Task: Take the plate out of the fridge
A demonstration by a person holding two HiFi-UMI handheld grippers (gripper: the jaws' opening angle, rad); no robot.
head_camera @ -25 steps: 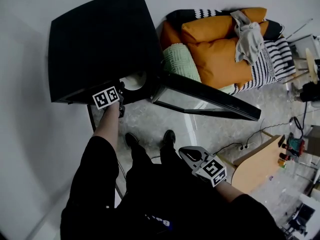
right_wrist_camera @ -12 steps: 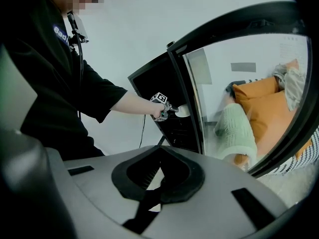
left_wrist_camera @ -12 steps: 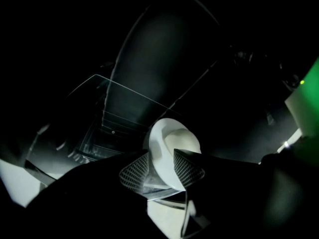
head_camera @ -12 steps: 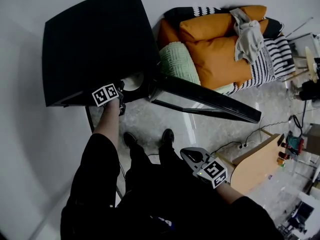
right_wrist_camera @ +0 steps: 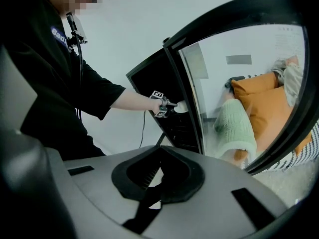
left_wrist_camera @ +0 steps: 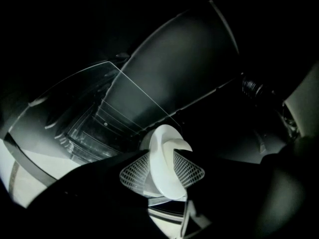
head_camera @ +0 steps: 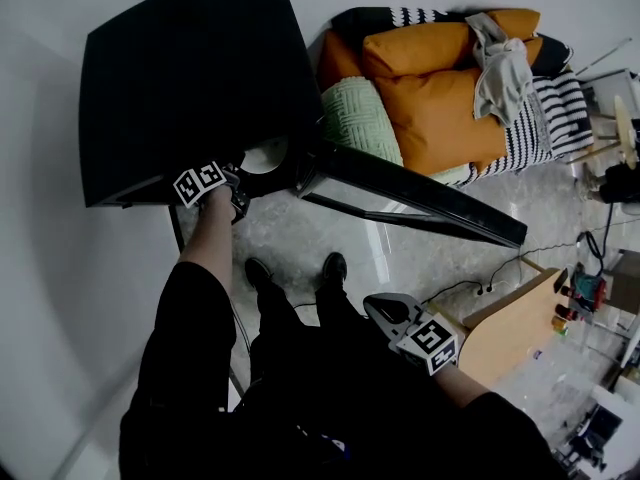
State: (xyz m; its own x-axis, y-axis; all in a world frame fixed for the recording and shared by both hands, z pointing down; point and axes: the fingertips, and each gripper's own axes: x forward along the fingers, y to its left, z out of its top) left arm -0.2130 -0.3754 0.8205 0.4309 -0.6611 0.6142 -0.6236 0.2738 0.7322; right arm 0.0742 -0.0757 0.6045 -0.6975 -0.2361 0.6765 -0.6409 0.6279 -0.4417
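Note:
The black fridge (head_camera: 190, 78) stands open, its glass door (head_camera: 410, 193) swung out to the right. My left gripper (head_camera: 238, 176) reaches into the fridge's opening and is shut on the rim of a white plate (head_camera: 265, 155). In the left gripper view the plate (left_wrist_camera: 167, 148) stands edge-on between the mesh pads (left_wrist_camera: 134, 173) of the left gripper (left_wrist_camera: 164, 172), in front of a glass shelf (left_wrist_camera: 99, 108). My right gripper (head_camera: 385, 311) hangs low by my legs, shut and holding nothing. The right gripper (right_wrist_camera: 159, 178) looks at the left gripper (right_wrist_camera: 162, 106), the plate (right_wrist_camera: 181, 106) and the door (right_wrist_camera: 239, 83).
A sofa with orange cushions (head_camera: 440, 98), a green cushion (head_camera: 360, 123) and a grey cloth (head_camera: 498, 68) sits right behind the open door. A wooden board (head_camera: 520, 318) and a power cable (head_camera: 470, 288) lie on the floor at the right. A white wall is at the left.
My left gripper has shifted slightly left with the plate held at the fridge's opening. The right gripper has hardly moved.

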